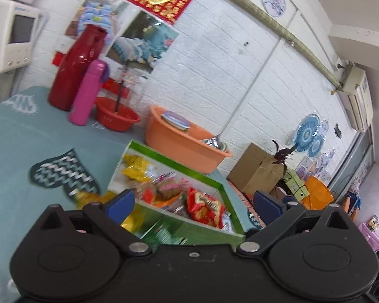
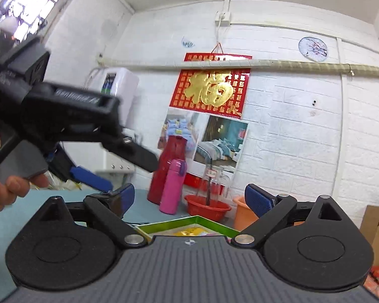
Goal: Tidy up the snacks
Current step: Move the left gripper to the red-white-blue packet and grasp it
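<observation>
A green-rimmed box (image 1: pixel 216 185) holds yellow and red snack packets (image 1: pixel 205 207) (teal tablecloth (image 1: pixel 25 141) with zigzag-patterned hearts).

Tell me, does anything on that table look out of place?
One yellow snack packet lies on the teal tablecloth just outside the green box, while the other snacks sit inside. Both the left gripper and right gripper are open and empty.

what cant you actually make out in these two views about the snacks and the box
- Left wrist view: the near end of the green box is hidden behind the left gripper.
- Left wrist view: the snack packets are motion-blurred, so no labels read.
- Left wrist view: the yellow packet outside the box is partly covered by a fingertip.
- Right wrist view: the right gripper body hides almost all the box; only its far corner shows.
</observation>
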`<state>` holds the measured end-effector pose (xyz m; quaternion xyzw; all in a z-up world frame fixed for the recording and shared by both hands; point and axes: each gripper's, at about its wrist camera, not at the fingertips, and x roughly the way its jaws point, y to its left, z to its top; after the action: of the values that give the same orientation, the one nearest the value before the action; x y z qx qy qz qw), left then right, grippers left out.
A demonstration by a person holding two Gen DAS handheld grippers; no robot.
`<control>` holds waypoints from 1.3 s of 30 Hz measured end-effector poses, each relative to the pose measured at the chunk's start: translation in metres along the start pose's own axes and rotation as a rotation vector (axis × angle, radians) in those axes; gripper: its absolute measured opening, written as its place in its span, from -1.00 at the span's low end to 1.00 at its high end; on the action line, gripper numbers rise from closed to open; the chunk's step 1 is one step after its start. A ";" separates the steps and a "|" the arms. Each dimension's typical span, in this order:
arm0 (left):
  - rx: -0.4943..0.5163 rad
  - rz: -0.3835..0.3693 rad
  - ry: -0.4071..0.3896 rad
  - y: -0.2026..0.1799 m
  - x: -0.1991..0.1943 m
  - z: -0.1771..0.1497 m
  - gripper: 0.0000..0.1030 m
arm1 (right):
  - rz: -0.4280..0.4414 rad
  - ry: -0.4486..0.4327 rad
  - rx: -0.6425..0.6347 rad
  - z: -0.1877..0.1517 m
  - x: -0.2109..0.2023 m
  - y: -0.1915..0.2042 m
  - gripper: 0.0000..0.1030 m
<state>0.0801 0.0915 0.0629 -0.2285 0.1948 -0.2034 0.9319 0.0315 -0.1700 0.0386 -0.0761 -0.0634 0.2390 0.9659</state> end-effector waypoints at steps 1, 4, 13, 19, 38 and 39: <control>-0.009 0.018 0.000 0.005 -0.009 -0.005 1.00 | 0.013 0.006 0.016 0.000 -0.005 0.001 1.00; -0.033 0.077 0.015 0.024 -0.029 -0.019 1.00 | 0.028 0.026 0.043 0.001 -0.012 0.004 1.00; -0.190 0.204 0.081 0.084 -0.070 -0.063 1.00 | 0.067 0.209 0.153 -0.016 0.006 0.018 1.00; -0.195 0.198 0.100 0.097 -0.071 -0.070 1.00 | 0.142 0.359 0.109 -0.031 0.027 0.052 1.00; -0.194 -0.072 0.279 0.071 0.000 -0.090 0.71 | 0.237 0.534 0.068 -0.050 0.028 0.079 1.00; -0.184 -0.076 0.280 0.068 0.000 -0.090 0.71 | 0.237 0.538 0.071 -0.050 0.027 0.077 1.00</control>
<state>0.0589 0.1153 -0.0446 -0.2895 0.3318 -0.2499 0.8624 0.0283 -0.0963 -0.0217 -0.1095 0.2125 0.3233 0.9156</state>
